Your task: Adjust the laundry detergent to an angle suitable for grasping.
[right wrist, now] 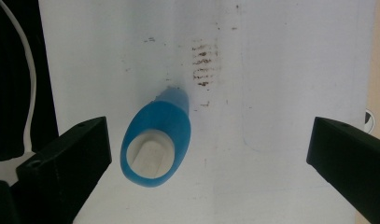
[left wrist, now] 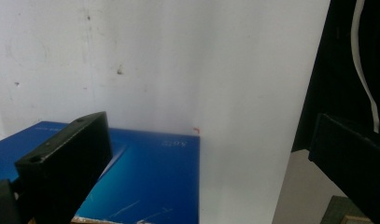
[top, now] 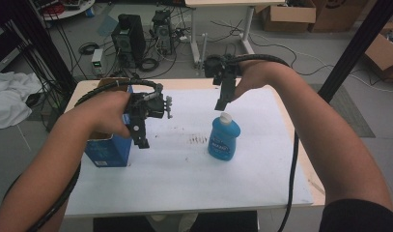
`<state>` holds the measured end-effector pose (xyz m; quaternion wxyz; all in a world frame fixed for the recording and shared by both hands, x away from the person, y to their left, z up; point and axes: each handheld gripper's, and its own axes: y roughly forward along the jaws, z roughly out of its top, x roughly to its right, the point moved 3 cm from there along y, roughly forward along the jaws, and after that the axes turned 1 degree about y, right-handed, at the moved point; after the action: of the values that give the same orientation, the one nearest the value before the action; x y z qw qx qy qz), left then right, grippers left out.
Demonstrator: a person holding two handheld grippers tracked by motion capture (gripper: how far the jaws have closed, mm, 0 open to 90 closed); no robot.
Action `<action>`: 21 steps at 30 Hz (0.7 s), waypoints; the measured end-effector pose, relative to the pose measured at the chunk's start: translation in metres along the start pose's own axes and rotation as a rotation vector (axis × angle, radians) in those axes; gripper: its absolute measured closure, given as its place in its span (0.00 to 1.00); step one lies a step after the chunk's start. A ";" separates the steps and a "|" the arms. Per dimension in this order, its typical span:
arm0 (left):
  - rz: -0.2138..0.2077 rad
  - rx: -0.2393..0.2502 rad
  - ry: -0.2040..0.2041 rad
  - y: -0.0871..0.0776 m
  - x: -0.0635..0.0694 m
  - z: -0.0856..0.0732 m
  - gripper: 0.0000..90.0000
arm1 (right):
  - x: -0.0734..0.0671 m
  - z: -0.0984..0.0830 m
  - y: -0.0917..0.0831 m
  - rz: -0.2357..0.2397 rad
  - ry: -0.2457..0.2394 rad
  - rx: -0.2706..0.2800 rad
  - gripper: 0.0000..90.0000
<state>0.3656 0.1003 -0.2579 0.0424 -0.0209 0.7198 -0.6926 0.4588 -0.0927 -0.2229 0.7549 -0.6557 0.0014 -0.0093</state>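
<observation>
My forearms come in from the near edge of the desk [top: 184, 183], the left one [top: 44, 164] low at the left side and the right one [top: 324, 140] reaching across from the right. I have the left gripper [top: 142, 140] above the desk's left part, just right of the blue box [top: 107, 150] that stands close to the left edge. In the left gripper view its jaws are spread wide with nothing between them; the box's blue top face [left wrist: 145, 182] lies below the left jaw, apart from it as far as I can judge. There is pale lettering on that face, but it is too blurred for me to read.

My right gripper [top: 222, 102] hangs over the middle of the desk, directly above the blue bottle [top: 224, 137], which stands upright with a white cap [top: 225, 117]. In the right gripper view the jaws are likewise spread wide, and the bottle [right wrist: 155, 144] sits between them, nearer the left jaw and touching neither. The bottle has a label with a white brand word, too small to make out.

A patch of brown smudges [top: 198, 140] marks the white sheet just left of the bottle.
</observation>
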 end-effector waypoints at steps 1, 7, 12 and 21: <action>0.000 0.000 0.000 0.000 0.000 0.000 0.00 | 0.000 0.000 0.000 0.000 0.000 0.000 0.00; -0.004 0.009 0.001 0.001 -0.002 0.000 0.00 | 0.010 0.003 0.006 0.005 0.006 -0.016 0.00; -0.005 0.005 -0.004 0.002 -0.005 0.000 0.00 | 0.017 0.002 0.009 0.004 0.011 -0.021 0.00; -0.004 0.012 -0.001 0.000 -0.010 0.002 0.00 | 0.018 0.005 0.006 -0.005 0.000 -0.021 0.00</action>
<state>0.3757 0.0995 -0.2572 0.0414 -0.0227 0.7157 -0.6968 0.4766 -0.0875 -0.2283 0.7479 -0.6637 -0.0003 -0.0114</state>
